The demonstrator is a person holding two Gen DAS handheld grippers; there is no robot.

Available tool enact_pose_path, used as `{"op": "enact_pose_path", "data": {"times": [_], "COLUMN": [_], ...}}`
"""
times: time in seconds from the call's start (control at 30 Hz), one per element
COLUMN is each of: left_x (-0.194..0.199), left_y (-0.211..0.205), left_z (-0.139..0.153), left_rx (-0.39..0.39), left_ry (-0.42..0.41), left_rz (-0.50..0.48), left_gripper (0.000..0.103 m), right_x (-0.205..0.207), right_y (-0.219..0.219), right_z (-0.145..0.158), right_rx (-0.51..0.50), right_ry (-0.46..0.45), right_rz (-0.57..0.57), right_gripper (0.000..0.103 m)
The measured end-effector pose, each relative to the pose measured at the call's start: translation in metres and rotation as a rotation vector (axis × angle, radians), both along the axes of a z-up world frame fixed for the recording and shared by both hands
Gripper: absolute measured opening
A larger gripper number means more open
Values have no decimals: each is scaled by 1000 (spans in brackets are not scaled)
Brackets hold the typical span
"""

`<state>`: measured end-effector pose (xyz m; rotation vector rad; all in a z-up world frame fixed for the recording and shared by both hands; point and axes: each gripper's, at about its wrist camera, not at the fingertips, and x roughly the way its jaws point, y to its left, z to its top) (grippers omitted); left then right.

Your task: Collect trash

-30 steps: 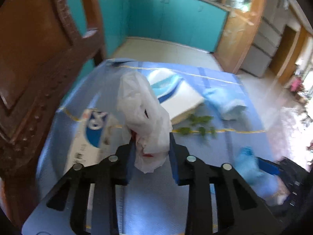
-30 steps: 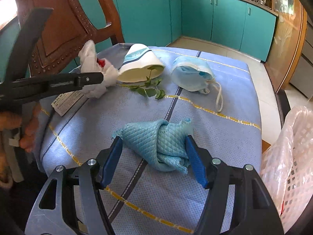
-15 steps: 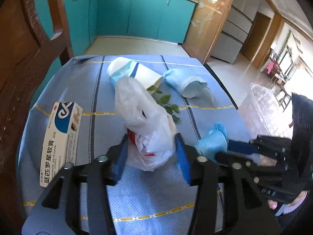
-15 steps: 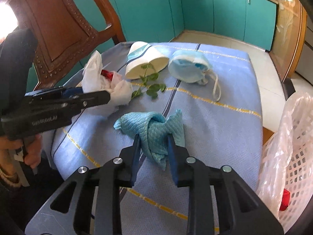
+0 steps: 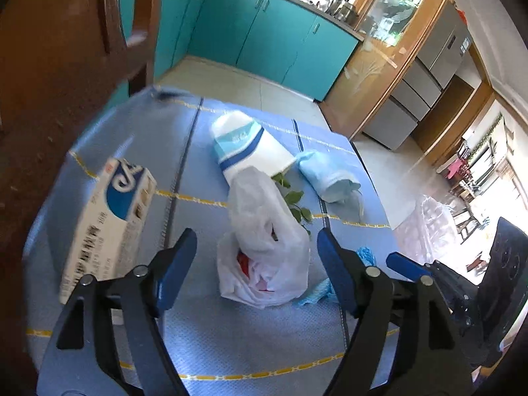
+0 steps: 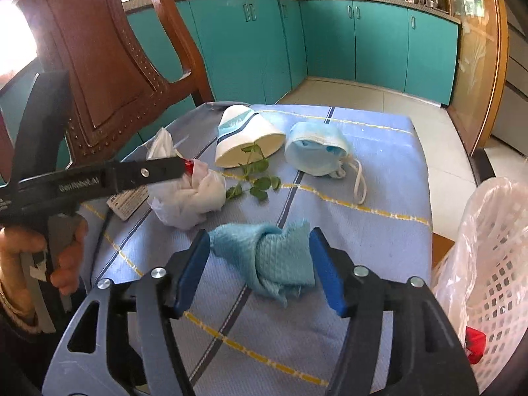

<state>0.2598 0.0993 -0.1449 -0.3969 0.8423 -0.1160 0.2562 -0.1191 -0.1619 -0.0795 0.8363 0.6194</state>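
Right tool (image 6: 259, 265) has just been opening, jaws wide, teal cloth (image 6: 270, 260) loose between them near the worktop's (image 6: 379, 231) front edge; left tool (image 5: 257, 264) likewise just opened around a crumpled white bag (image 5: 264, 247), pads clear of it; lined basket (image 6: 488, 257) past the right edge; boxed tube (image 5: 109, 221) left, print blurred; cup (image 6: 244, 142), leaves (image 6: 257, 184) and mask (image 6: 313, 151) beyond.

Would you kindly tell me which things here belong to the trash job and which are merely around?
Job: plastic bag, teal cloth, paper cup, face mask, leafy twig, box, lined basket.
Around: chair, cabinets, striped tablecloth.
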Motion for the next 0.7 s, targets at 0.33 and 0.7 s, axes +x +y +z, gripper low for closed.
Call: {"op": "enact_pose_path", "data": {"times": [0.33,0.7], "left_x": [18,-3], "left_y": [-26,-29], "left_z": [-20,7], "left_rx": [84,120], "left_ry": [69,-108], "left_rz": [-77,-79], "left_gripper": [46,41], "right_x": [6,3], "right_y": [17,18], "right_z": [-20,-22], "right_rx": [-92,-109], "right_ry": [7,-1], "right_rz": [16,22], "right_gripper": [62,38]}}
